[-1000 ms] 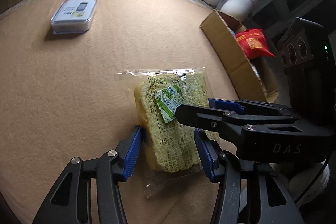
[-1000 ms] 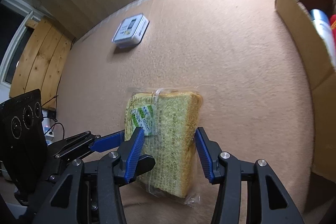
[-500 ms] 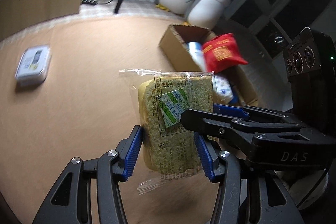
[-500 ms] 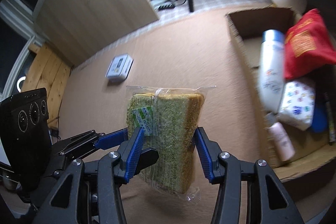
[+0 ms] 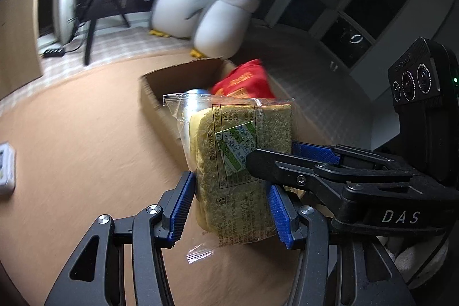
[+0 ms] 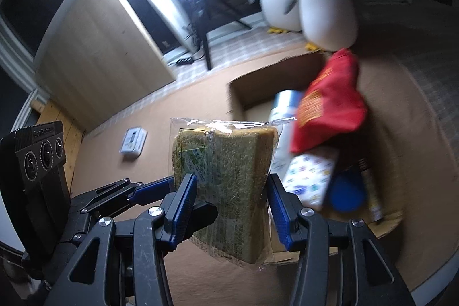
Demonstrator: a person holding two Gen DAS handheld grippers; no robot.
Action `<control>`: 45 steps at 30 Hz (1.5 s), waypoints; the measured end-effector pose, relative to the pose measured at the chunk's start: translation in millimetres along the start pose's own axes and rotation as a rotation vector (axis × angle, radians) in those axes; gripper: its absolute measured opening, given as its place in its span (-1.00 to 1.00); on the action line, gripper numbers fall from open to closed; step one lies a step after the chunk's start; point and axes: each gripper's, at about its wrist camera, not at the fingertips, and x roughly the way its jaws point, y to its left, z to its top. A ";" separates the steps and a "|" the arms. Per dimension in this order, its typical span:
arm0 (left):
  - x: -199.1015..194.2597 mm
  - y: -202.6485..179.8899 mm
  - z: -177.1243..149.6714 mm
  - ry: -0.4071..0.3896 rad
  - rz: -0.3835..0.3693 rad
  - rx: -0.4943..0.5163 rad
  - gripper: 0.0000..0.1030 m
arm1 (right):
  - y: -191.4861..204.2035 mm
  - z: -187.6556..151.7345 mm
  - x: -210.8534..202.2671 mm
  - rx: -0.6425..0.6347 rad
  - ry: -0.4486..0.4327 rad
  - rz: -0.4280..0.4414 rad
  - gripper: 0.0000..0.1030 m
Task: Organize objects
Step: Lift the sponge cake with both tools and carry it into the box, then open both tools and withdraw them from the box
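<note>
We carry the bread pack (image 5: 241,171), clamped between left gripper (image 5: 229,205) and right gripper (image 6: 232,208); next, lower it into the cardboard box (image 6: 258,85) ahead.

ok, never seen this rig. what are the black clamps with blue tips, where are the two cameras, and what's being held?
No robot arm here: a person holds a clamp-style gripper in each hand, and each carries a fisheye camera looking forward along its fingers. One picture is from the left gripper, the other from the right gripper; each also shows the other coming in from the side. Both sets of jaws press on one clear bag of bread, lifted off the tan mat. Behind it is an open cardboard box with a red pouch, a white bottle and other blurred items. A small white box lies on the mat. Two plush penguins stand further back.
</note>
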 end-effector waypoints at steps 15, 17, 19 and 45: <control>64.2 -41.2 25.0 0.042 -0.013 0.061 0.01 | -72.9 16.0 -7.8 0.067 -0.024 -0.063 -0.10; 68.1 -40.5 24.2 0.046 -0.010 0.065 0.01 | -75.6 15.3 -5.4 0.071 -0.017 -0.062 -0.10; 70.5 -39.7 24.9 0.051 -0.009 0.067 0.01 | -77.7 15.1 -3.0 0.070 -0.010 -0.061 -0.10; 30.1 -11.9 10.8 0.018 0.034 0.037 0.24 | -67.4 12.5 -5.8 0.074 -0.024 -0.111 0.06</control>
